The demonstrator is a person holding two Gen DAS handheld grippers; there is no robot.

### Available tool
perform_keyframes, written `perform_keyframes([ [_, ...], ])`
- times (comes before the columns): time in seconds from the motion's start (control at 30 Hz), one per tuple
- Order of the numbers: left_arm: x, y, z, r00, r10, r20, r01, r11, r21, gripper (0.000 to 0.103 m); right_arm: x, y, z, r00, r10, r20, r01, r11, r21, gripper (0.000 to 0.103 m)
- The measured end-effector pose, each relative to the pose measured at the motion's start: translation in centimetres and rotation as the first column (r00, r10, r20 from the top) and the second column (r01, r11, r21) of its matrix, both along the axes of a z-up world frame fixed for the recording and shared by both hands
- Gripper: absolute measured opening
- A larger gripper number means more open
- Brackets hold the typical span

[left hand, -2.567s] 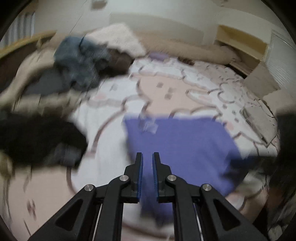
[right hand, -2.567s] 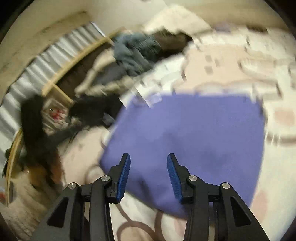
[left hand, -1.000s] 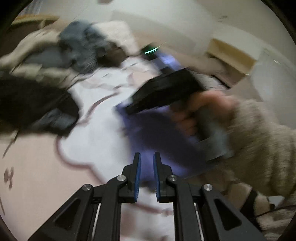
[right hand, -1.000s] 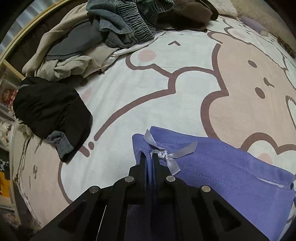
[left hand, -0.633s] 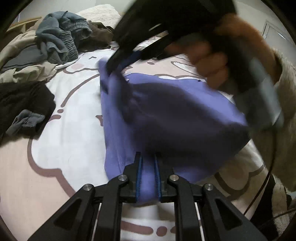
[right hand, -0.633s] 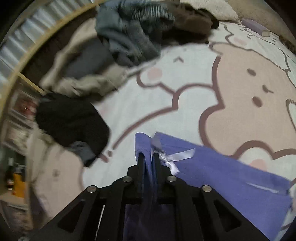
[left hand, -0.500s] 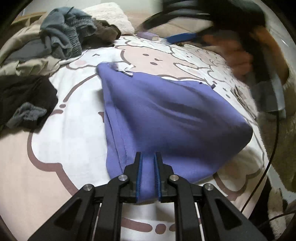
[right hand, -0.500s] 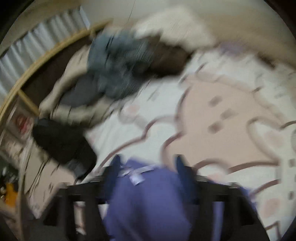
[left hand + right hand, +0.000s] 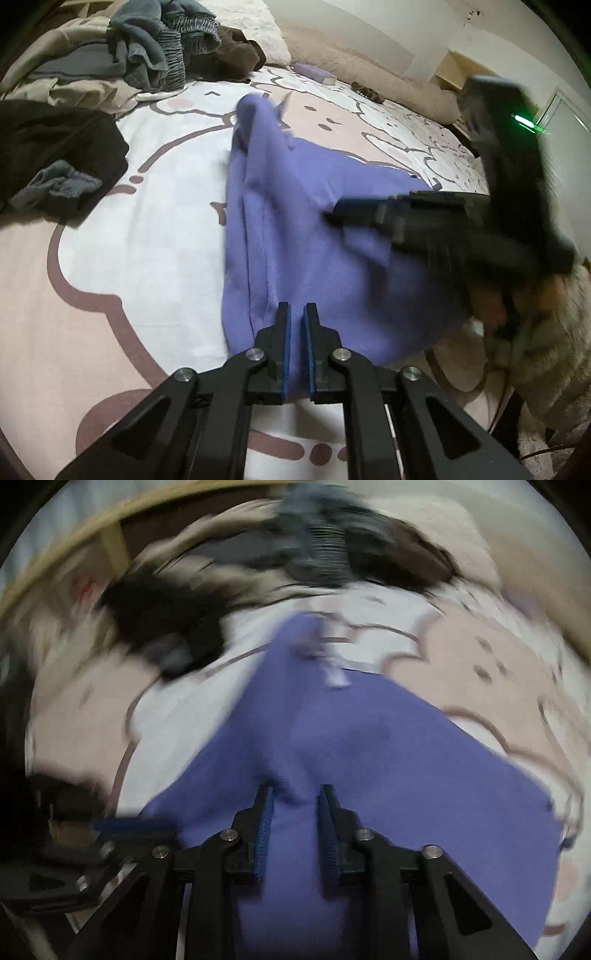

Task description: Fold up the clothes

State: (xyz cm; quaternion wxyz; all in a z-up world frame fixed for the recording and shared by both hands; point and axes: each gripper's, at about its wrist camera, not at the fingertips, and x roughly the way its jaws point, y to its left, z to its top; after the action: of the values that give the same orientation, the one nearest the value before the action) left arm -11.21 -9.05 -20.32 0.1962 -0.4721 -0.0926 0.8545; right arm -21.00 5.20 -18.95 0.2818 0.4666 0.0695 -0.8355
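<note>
One purple garment (image 9: pixel 303 236) lies bunched across the middle of the bedspread (image 9: pixel 155 236) in the left wrist view, its near hem pinched between the closed fingers of the left gripper (image 9: pixel 296 350). The cloth looks soft, light and limp: it drapes in loose ridges and would sag wherever it is not supported, so a hem or a corner, taken through both layers, seems the sounder hold than the slack middle. A small pale bow (image 9: pixel 282 101) marks the far end. The right gripper (image 9: pixel 373 214) reaches in from the right, blurred, low over the fabric. Beyond, a heap of grey and beige clothes (image 9: pixel 147 55) and a black garment (image 9: pixel 55 147) sit on the left of the bed, with a pillow (image 9: pixel 255 26) and pale wall behind.

The right wrist view is heavily blurred. The right gripper (image 9: pixel 295 827) has its jaws parted, with a ridge of purple cloth (image 9: pixel 369 775) between them; whether the pads touch it cannot be told. The cartoon-printed, padded spread gives a wide, yielding surface, likely to let thin fabric slide rather than crease sharply.
</note>
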Motion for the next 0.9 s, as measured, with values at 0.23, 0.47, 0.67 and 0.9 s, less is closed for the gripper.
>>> perform_keyframes([
  [0.23,0.4,0.5,0.3,1.000,-0.007,-0.004,0.007,0.999,-0.050,0.008,-4.0,8.9,3.3,0.942,-0.335,-0.007,0.335,0.942,-0.005,0.008],
  [0.47,0.3,1.0,0.4,1.000,-0.009,0.006,0.010,0.995,-0.099,0.008,7.9,8.7,5.6,0.994,-0.111,0.013,0.111,0.989,-0.100,0.008],
  [0.67,0.4,1.4,0.6,1.000,-0.020,0.002,0.020,0.990,-0.141,0.008,10.5,10.6,0.2,0.974,-0.212,0.076,0.213,0.977,-0.001,0.007],
  [0.9,0.3,3.7,5.4,0.992,-0.061,-0.107,0.041,0.984,-0.172,0.008,10.8,10.4,0.2,0.968,-0.247,0.041,0.247,0.969,0.011,0.005],
])
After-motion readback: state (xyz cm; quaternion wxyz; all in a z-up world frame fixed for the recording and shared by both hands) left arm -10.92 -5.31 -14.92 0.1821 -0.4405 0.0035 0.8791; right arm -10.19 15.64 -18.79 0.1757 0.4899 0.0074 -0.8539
